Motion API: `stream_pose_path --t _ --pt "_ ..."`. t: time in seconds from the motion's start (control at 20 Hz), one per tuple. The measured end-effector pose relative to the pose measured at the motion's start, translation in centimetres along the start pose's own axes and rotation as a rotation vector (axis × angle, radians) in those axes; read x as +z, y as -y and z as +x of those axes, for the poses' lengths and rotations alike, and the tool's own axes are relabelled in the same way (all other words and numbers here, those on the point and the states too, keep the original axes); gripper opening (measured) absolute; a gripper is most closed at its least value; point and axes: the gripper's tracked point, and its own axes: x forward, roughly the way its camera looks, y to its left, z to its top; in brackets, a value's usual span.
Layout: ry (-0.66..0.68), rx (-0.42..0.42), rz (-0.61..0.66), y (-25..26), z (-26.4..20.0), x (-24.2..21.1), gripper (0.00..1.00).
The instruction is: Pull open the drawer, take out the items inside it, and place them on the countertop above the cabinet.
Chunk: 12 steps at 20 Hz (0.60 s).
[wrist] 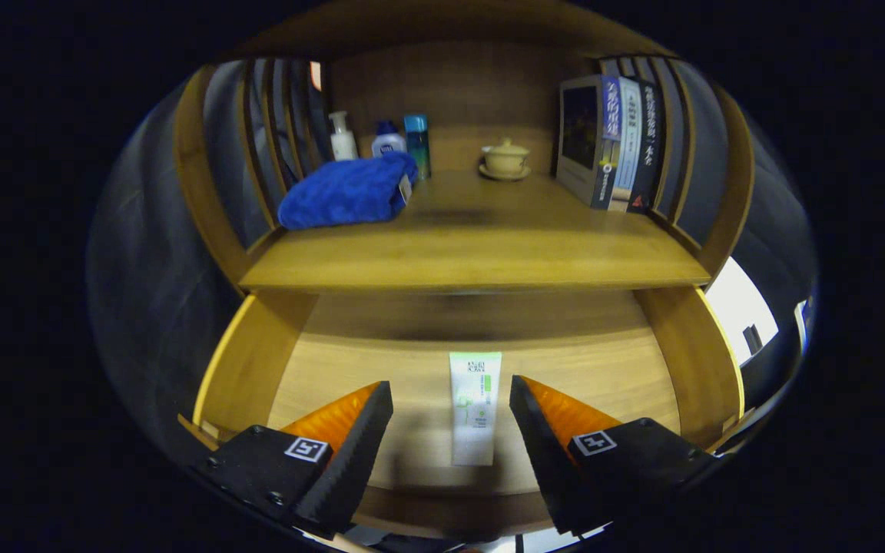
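The drawer is standing pulled open beneath the bench, which is carrying a blue towel, books, bottles and a lidded cup. A tube is lying flat on the drawer floor, pointing away between the fingers. The gripper is hanging released, its fingers spread wide either side of the tube and gripping nothing. Closing too high is likely to skid off the flat, slick tube; rising carelessly could knock it against the bench edge overhead.

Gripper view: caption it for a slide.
Open fingers straddle a tube in the pulled-out drawer, below the countertop.
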Motion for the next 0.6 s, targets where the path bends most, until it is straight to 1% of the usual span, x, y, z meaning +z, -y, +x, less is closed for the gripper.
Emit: stream_pose_path --t 0.2,0.3,0.35,0.45,0.55,0.6 --pt "-0.173 -0.052 -0.004 1.6 3.3 -2.4 1.0" --pt "-0.245 -0.077 -0.023 2.2 3.8 -3.3 0.97" --pt "-0.262 -0.078 -0.029 2.2 4.1 -3.5 0.95" --pt "-0.309 -0.056 -0.022 1.8 4.9 -4.6 0.92" --pt "-0.351 -0.057 -0.027 1.9 5.0 -5.5 0.76" --pt "-0.344 -0.053 -0.021 1.9 4.7 -5.2 0.67"
